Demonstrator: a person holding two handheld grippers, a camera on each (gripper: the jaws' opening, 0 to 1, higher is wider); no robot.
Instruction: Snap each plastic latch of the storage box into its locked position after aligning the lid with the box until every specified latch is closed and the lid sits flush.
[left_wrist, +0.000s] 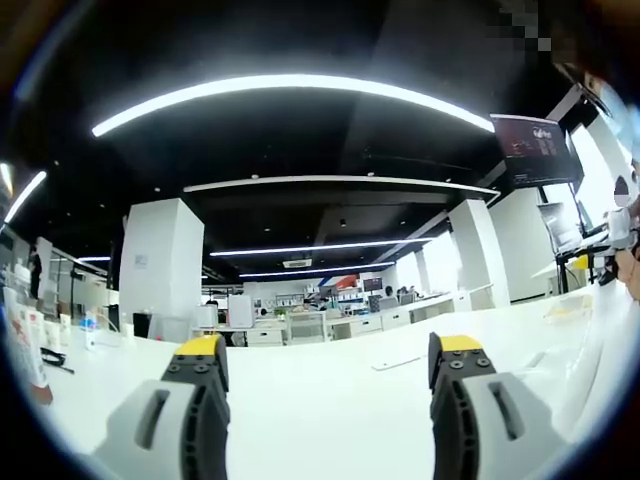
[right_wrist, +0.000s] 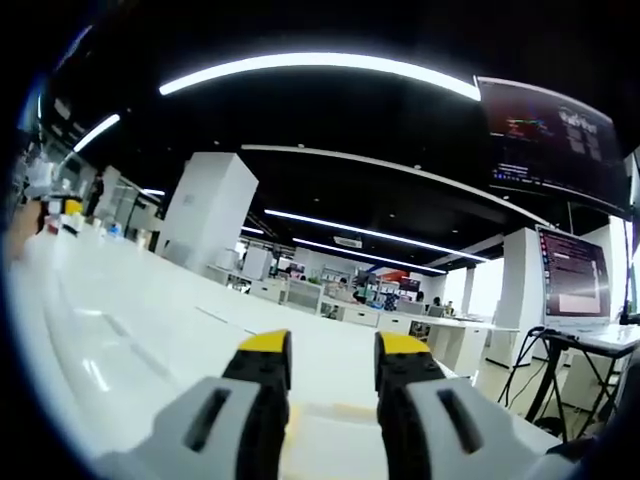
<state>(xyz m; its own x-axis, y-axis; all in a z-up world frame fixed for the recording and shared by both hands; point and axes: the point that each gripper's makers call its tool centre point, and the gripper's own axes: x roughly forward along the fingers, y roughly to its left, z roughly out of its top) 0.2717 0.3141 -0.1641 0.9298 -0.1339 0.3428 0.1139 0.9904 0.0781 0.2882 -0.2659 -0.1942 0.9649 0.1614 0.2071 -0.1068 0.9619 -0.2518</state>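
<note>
Your left gripper (left_wrist: 330, 385) gapes wide, your right gripper (right_wrist: 333, 362) narrowly, both empty over the table (left_wrist: 330, 420), so the box's direction can't be told.

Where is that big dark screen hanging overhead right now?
In the right gripper view, the dark screen hangs at upper right under the ceiling, above a lit monitor on a desk.

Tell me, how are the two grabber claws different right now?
The left gripper has its jaws spread wide apart, while the right gripper holds its jaws much closer together, with a narrow gap. The left gripper looks over the bare white table; the right gripper sits nearer the table's edge, facing monitors. Both have yellow tips and hold nothing.
</note>
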